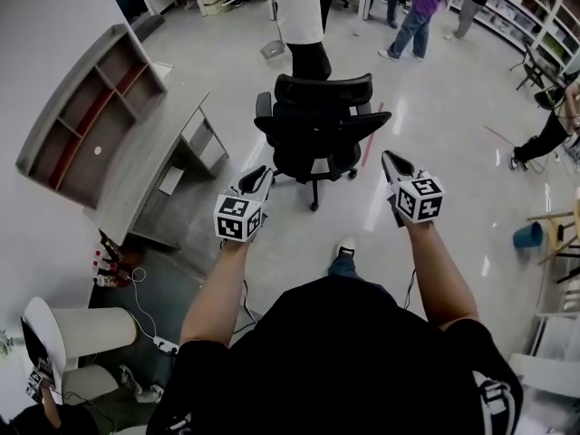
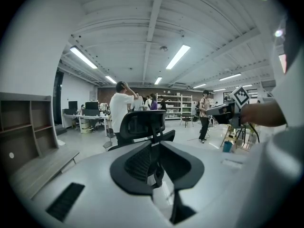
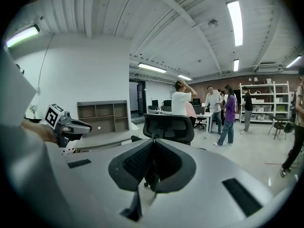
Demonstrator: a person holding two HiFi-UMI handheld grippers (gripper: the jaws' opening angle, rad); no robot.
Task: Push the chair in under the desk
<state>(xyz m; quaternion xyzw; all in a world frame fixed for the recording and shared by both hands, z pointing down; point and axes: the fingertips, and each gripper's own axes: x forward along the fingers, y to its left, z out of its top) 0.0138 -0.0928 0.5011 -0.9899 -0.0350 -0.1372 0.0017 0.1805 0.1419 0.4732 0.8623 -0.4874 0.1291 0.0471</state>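
Trouble starts on the left, I think, because the tabletop point(image 1: 149, 166) with its shelf unit point(image 1: 91, 116) stands against the wall, well apart from the chair point(image 1: 313, 125). The desk is off to one side rather than ahead of me. On the floor by its near end lie a power strip and cables point(image 1: 161, 341), and a caster rolled through there could snag or drag the cord. My left hand-held gripper point(image 1: 263, 173) has its jaws drawn together to at most a sliver, gripping nothing, and it hovers just short of the chair without touching it. With such a narrow tip, a push landing off-centre would probably spin the chair on its swivel instead of rolling it, or the tip could slide off the padding. The chair sits out in the open floor, and a person in white point(image 1: 304, 16) stands close behind it. A straight shove from here would send it into them, not under the desk. Its armrests might also catch the tabletop edge if it arrives at an angle. My right hand-held gripper point(image 1: 391, 161) is fully closed and empty, also short of the chair. Uneven pressure between the two would steer the chair wide.
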